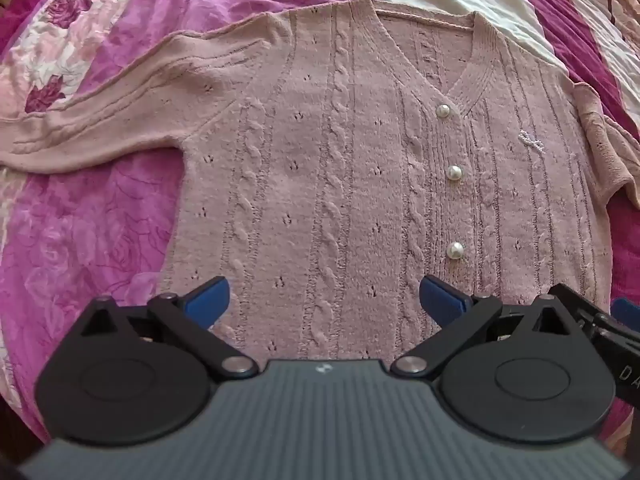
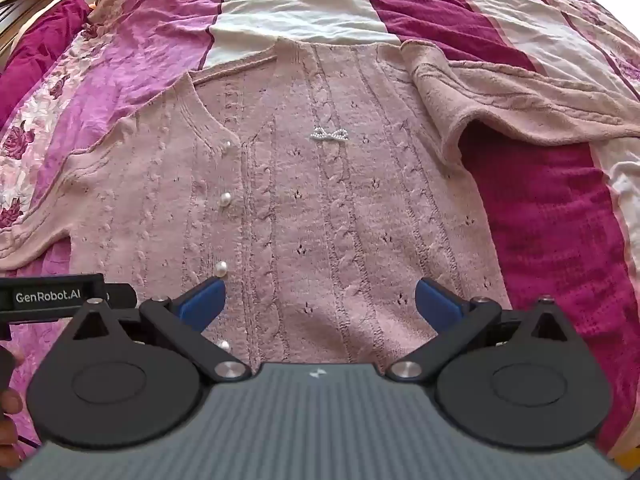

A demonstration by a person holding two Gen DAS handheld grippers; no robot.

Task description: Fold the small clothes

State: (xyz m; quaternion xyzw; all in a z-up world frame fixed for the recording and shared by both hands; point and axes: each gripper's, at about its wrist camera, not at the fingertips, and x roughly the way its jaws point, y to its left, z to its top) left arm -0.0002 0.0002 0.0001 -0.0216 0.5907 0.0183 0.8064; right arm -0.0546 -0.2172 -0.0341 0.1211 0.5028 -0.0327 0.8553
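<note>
Striped floral bedspread (image 2: 304, 4), pink cable-knit cardigan (image 1: 340, 184) flat, pearl buttons (image 1: 454, 173), both grippers' fingers (image 1: 208, 300) spread

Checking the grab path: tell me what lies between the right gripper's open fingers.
Only the pink cardigan itself: bare cable knit fills the gap of the right gripper, with the pearl buttons just outside its left finger, per the right wrist view.
</note>
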